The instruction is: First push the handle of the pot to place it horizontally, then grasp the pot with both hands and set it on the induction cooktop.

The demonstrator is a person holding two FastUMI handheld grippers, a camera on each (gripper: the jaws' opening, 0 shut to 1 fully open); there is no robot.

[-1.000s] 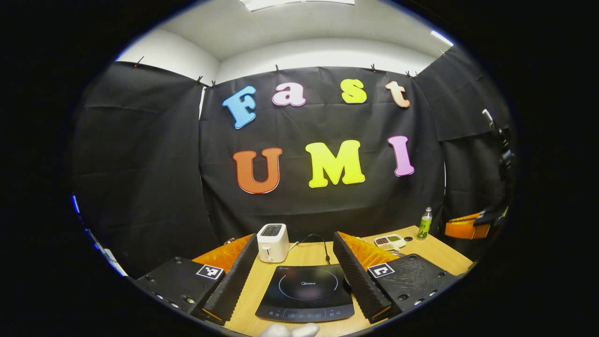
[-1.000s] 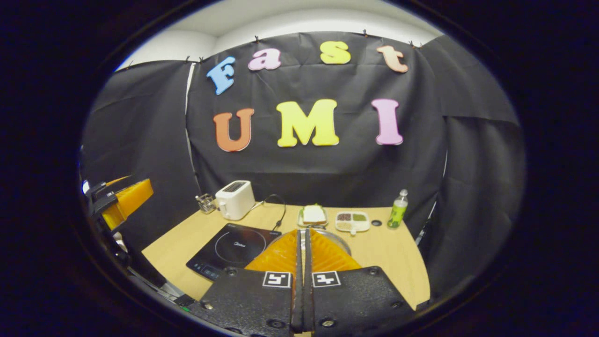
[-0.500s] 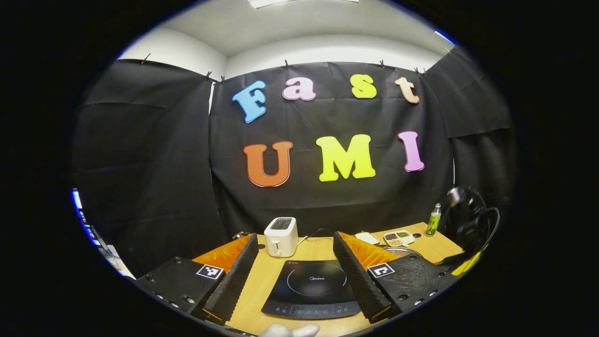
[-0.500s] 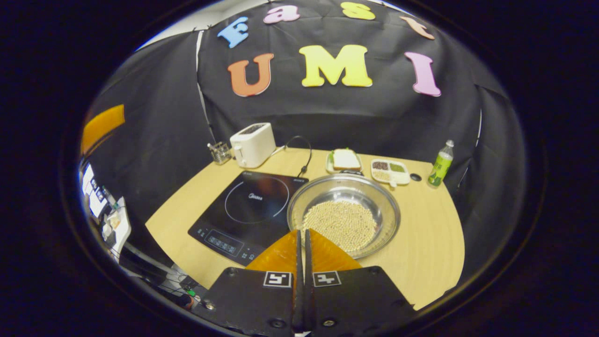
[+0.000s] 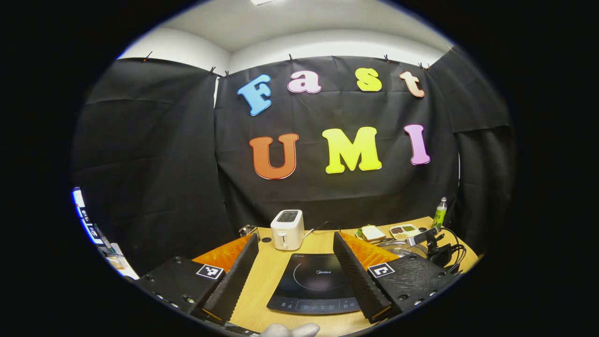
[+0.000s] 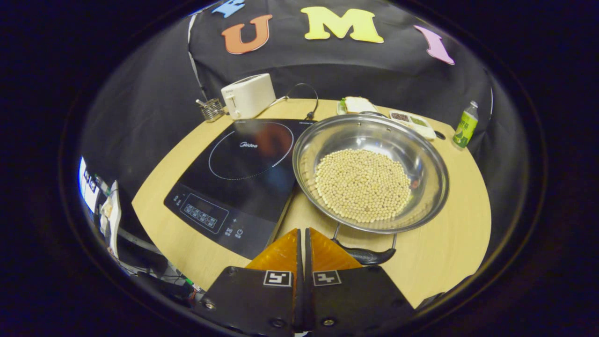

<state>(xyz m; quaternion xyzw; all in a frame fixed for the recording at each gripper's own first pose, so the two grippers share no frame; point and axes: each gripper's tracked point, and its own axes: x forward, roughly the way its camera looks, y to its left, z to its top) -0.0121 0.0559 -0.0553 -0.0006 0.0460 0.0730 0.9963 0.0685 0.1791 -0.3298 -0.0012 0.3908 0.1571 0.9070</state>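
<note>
Left gripper view low, level toward wall; right gripper view high, tilted down; both share induction cooktop [image 5: 316, 283] [image 6: 238, 173] and toaster [image 5: 287, 229] [image 6: 248, 95].

Rounded wooden table [image 6: 449, 243], carrying an induction cooktop [image 6: 234, 173] at left, a steel pot [image 6: 369, 173] of pale beans just beside it on the right. Along the far edge: wire holder [image 6: 213, 108], toaster [image 6: 248, 95], sandwich plate [image 6: 358, 105], divided dish [image 6: 414, 122], green bottle [image 6: 464, 126].
</note>
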